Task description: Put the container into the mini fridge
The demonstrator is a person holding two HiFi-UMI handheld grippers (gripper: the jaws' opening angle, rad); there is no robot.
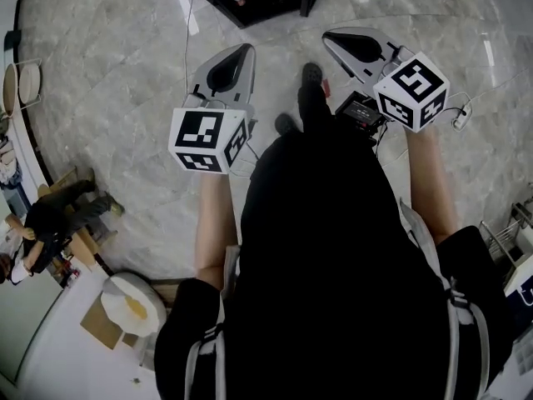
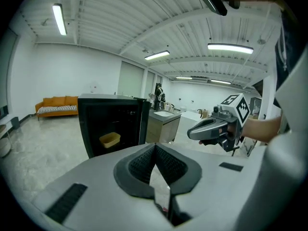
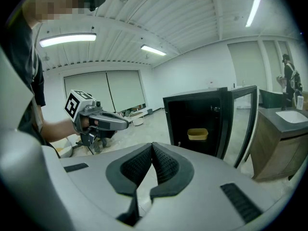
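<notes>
The black mini fridge [image 2: 110, 121] stands on the floor with its door [image 3: 243, 124] swung open. A yellow container [image 2: 109, 139] sits on a shelf inside it; the right gripper view also shows the container [image 3: 198, 134] in there. My left gripper [image 2: 155, 146] is shut with nothing between its pads, held in the air well short of the fridge. My right gripper [image 3: 152, 144] is also shut and empty. In the head view both grippers, left [image 1: 241, 54] and right [image 1: 337, 40], point forward over the marble floor.
A grey sink counter [image 2: 163, 124] stands just right of the fridge. An orange sofa [image 2: 57, 105] lines the far wall. A person [image 1: 50, 223] crouches by cardboard at the left. A small device with cables [image 1: 360, 111] lies on the floor.
</notes>
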